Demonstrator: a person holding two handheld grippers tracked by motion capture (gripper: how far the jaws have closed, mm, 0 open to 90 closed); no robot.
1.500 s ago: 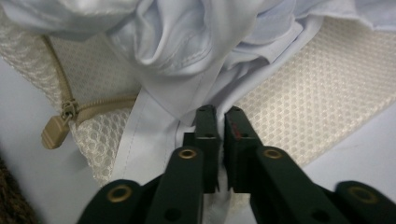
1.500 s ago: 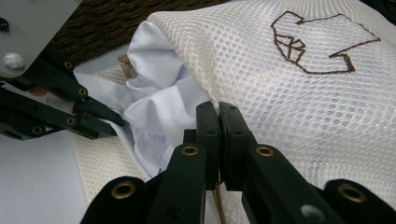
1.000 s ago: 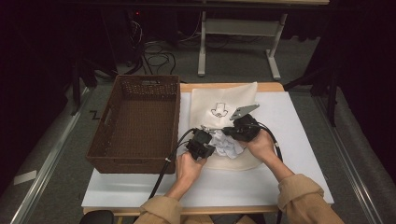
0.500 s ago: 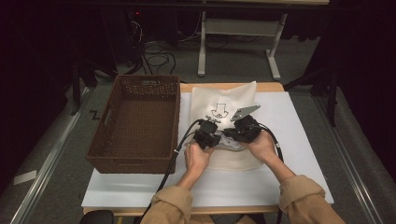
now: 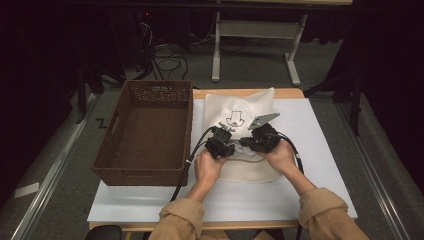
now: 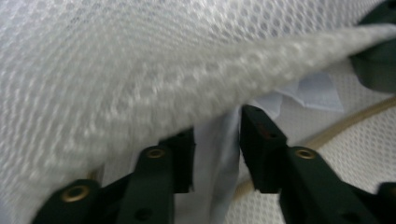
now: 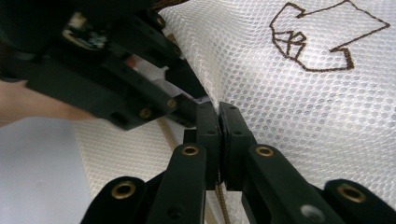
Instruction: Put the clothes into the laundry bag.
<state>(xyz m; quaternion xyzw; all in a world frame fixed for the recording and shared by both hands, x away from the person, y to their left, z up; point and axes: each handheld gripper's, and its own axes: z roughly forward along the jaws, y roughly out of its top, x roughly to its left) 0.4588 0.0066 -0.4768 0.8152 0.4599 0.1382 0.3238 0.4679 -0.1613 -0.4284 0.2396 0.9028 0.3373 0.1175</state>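
On your left sits a brown woven basket [image 5: 145, 125], on a white board [image 5: 300, 190]. Just right of it lies a white mesh bag with a brown arrow stitched on it [image 5: 245, 107]. Your left gripper [image 5: 221, 145] has its jaws a little apart with a thin white cloth [image 6: 219, 154] between them, under the mesh. Your right gripper [image 5: 250, 141] pinches the mesh bag's edge, jaws pressed tight together.

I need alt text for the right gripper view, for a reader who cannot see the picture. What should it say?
The right gripper, its two black jaws pressed together, pinches an edge of a white mesh fabric bag stitched with a brown arrow-shaped outline. The other black gripper reaches in from the upper left beside it, above a pale table surface.
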